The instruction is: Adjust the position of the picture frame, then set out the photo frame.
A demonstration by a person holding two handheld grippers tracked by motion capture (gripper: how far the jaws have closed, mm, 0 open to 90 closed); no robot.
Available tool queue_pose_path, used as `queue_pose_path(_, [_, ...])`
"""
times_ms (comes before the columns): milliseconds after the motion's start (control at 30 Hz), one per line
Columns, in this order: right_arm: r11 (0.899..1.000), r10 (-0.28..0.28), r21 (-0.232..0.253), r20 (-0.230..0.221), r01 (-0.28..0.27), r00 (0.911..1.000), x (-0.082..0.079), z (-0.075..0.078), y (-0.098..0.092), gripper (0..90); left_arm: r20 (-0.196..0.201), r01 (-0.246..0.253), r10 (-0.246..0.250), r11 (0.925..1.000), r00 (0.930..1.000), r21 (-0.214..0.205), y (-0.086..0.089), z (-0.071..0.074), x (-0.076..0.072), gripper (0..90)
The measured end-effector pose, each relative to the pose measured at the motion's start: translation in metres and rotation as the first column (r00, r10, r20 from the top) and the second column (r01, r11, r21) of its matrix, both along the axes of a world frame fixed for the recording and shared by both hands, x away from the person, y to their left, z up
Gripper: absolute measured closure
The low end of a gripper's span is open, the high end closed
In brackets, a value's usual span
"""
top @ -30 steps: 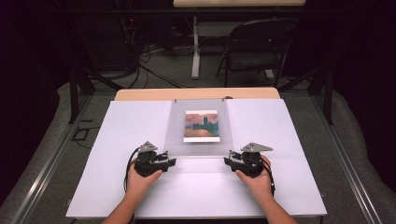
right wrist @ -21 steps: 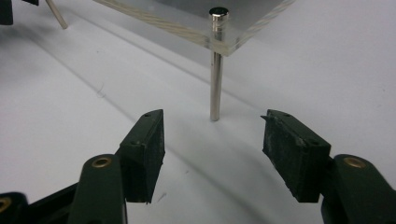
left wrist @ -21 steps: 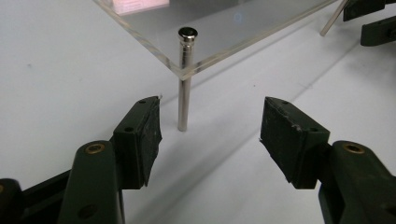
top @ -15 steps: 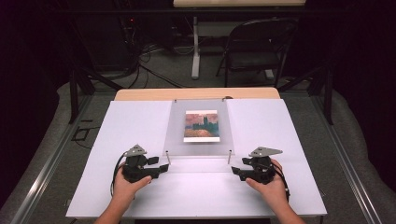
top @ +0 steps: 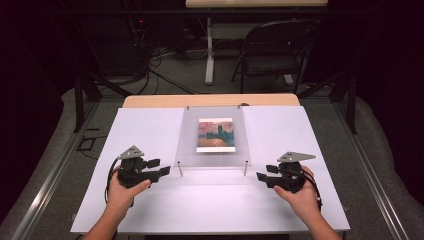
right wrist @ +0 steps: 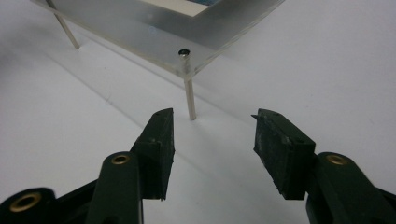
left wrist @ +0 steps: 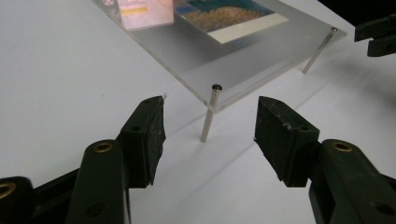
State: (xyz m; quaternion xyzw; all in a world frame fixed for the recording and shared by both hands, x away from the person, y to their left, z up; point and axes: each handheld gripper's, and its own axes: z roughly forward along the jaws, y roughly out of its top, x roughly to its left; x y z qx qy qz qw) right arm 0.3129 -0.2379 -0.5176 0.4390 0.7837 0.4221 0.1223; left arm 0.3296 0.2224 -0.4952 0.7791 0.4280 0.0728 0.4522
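Observation:
A clear acrylic plate (top: 212,157) stands on thin metal legs (top: 180,170) on the white table, with a small painted picture (top: 215,135) lying on it. My left gripper (top: 159,167) hovers just left of the near-left leg (left wrist: 208,119), pointing at it. Its jaws (left wrist: 210,108) are open and have just closed a little, with nothing gripped. My right gripper (top: 264,173) hovers to the right of the near-right leg (right wrist: 189,98). It is open too (right wrist: 212,117), has also just been closing, and holds nothing. The right gripper's jaw tips (left wrist: 376,35) appear past the plate.
The white table top (top: 210,205) has bare room in front of the plate and at both sides. A wooden board (top: 210,100) lies at its far edge. Beyond stand a folding chair (top: 272,55) and floor cables (top: 160,70).
Both grippers have drawn back sideways from the plate's near corners, the left one leftward and the right one rightward, and risen slightly. The plate and picture have stayed put.

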Motion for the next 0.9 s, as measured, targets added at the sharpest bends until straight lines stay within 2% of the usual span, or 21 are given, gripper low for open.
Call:
queue_pose_path(33, [1.000,-0.004,-0.005,-0.008,0.004,1.0000,0.003,0.002,0.000,46.5,-0.003,0.000,0.000,0.9999,1.0000,-0.011,-0.001,0.002,0.003,41.5])
queue_pose_path(100, [1.000,-0.001,-0.016,-0.023,0.000,0.9997,0.010,0.006,0.001,45.4,-0.005,-0.002,0.002,1.0000,1.0000,-0.001,-0.004,0.004,0.010,41.1])
queue_pose_path(200, [1.000,-0.012,-0.027,-0.009,0.011,0.9999,0.021,0.014,0.002,46.7,-0.005,0.002,-0.002,0.9995,1.0000,0.031,-0.010,0.009,0.022,41.5])
queue_pose_path(267, [0.999,-0.007,-0.032,-0.012,0.007,0.9999,0.029,0.020,0.003,47.0,0.018,0.001,-0.002,0.9983,0.9998,0.058,-0.013,0.012,0.031,41.4])
queue_pose_path(333, [0.999,-0.002,-0.040,0.003,0.002,1.0000,0.038,0.026,0.004,47.3,0.025,0.001,-0.003,0.9971,0.9997,0.076,-0.016,0.016,0.040,41.0])
queue_pose_path(467, [0.998,-0.009,-0.056,0.008,0.009,0.9999,0.057,0.036,0.008,45.8,0.034,0.003,-0.005,0.9970,0.9994,0.077,-0.022,0.025,0.058,39.7])
queue_pose_path(733, [0.995,-0.034,-0.097,-0.001,0.034,0.9994,0.102,0.044,0.013,50.0,0.024,-0.044,0.043,0.9967,0.9988,0.068,-0.031,0.035,0.095,40.0])
queue_pose_path(833, [0.995,-0.041,-0.090,0.000,0.041,0.9991,0.117,0.048,0.017,50.8,0.002,-0.057,0.057,0.9956,0.9984,0.075,-0.034,0.037,0.109,40.6])
queue_pose_path(900, [0.995,-0.046,-0.088,-0.005,0.046,0.9989,0.128,0.049,0.020,51.5,0.003,-0.056,0.056,0.9942,0.9984,0.091,-0.037,0.038,0.119,41.8])
